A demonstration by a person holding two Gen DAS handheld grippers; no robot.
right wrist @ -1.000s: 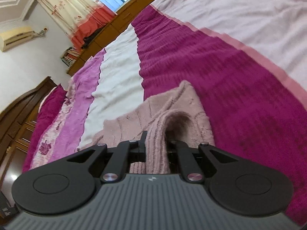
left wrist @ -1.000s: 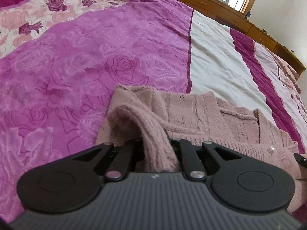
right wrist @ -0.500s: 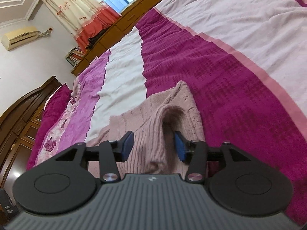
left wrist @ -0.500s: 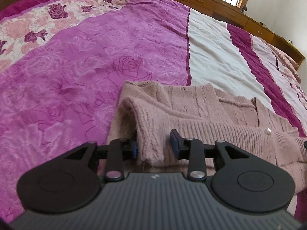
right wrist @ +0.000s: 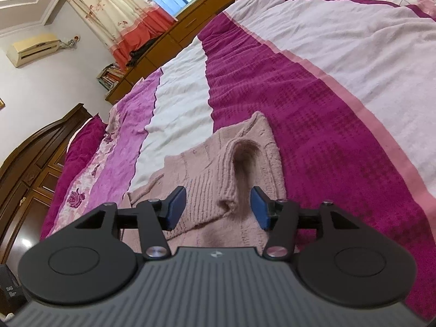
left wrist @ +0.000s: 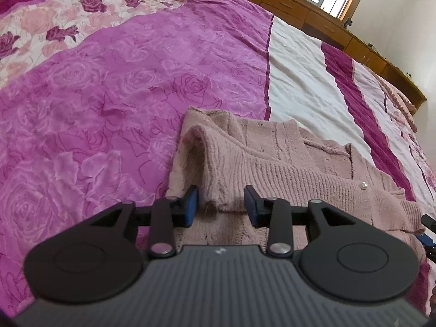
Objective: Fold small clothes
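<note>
we count one pink knit cardigan [left wrist: 286,163], two claws, one pearl button [left wrist: 363,184] showing. cardigan lies on the bed [left wrist: 109,87], bottom part turned up over the body, ribbed hem on top. left claw [left wrist: 221,205]: jaws opening, blue pads [left wrist: 190,204] clear of the knit, left corner of the folded hem loose between them. right claw [right wrist: 216,208]: jaws opening too, wider, the cardigan's right corner [right wrist: 231,190] standing up in a hump between the pads, no pinch. bedspread runs in magenta, white and rose-print bands. around it: wooden cabinets [left wrist: 286,5] under a window, one curtain [right wrist: 114,8], one wall ac unit [right wrist: 32,47], books [right wrist: 109,77], dark wardrobe [right wrist: 35,163]. nothing else lies on the cardigan.
</note>
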